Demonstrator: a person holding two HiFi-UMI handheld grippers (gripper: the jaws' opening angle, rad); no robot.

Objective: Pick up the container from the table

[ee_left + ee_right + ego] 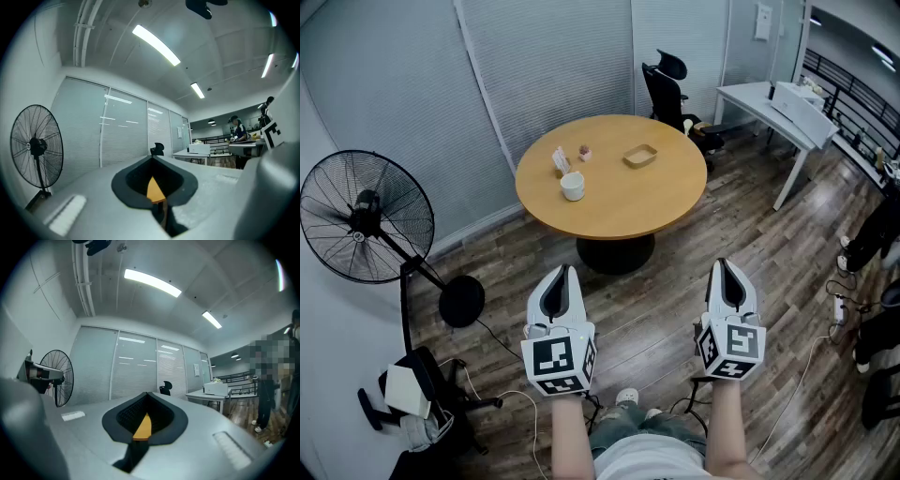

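Wood-plank flooring (656, 309) is spread between the person and the round table (647, 202), which is set in the upper centre of the head view before a wall of blinds. Both tongs are held level at the bottom of the frame, well apart from the table. The left gripper (562, 272) and the right gripper (727, 265) each have their jaws pressed together, with nothing caught between them. The container (640, 156) is taken to be the shallow tan dish right of centre on the tabletop. It could be confused with the white cup (572, 186) nearer the left edge, so the wrong piece might be lifted. If the jaws were left closed on arrival, the dish would likely be shoved toward the far rim rather than gripped, and its low wall may be slipped off. Cables (497, 337) trailing at lower left could be snagged underfoot, and the standing fan (366, 217) at the left should be avoided. Open floor is offered straight ahead and to the right. Bare tabletop is left all around the dish, and the small items (561, 161) are set well apart from it.
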